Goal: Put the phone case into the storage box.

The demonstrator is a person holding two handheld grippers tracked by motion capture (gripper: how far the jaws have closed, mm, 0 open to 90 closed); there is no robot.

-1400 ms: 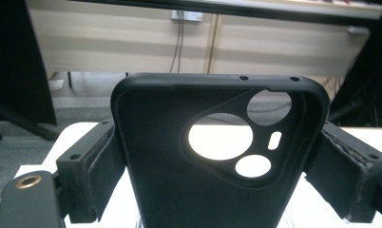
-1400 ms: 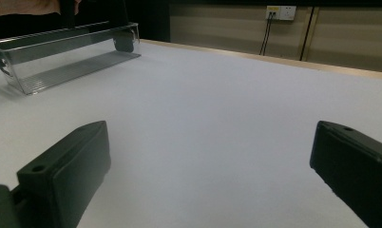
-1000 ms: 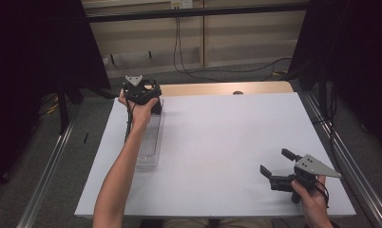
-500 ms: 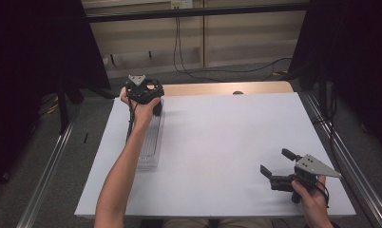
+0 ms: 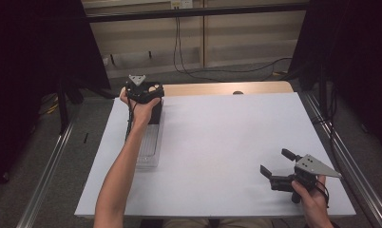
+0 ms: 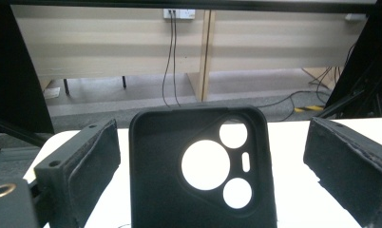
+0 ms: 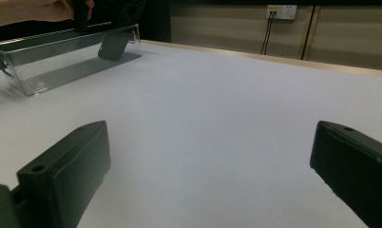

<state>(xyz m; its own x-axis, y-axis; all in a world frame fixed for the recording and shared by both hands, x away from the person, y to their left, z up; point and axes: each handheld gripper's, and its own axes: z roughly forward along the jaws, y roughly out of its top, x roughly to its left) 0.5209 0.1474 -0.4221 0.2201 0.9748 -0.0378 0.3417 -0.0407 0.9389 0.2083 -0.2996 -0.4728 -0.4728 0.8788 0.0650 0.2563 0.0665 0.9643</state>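
We log: tray on table, far left | phone case upright at tray's far end, between left gripper jaws | right gripper near right, well apart.

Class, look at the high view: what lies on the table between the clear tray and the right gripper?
Nothing: in the high view the white table is bare between the clear tray and the right gripper. The right gripper view agrees.
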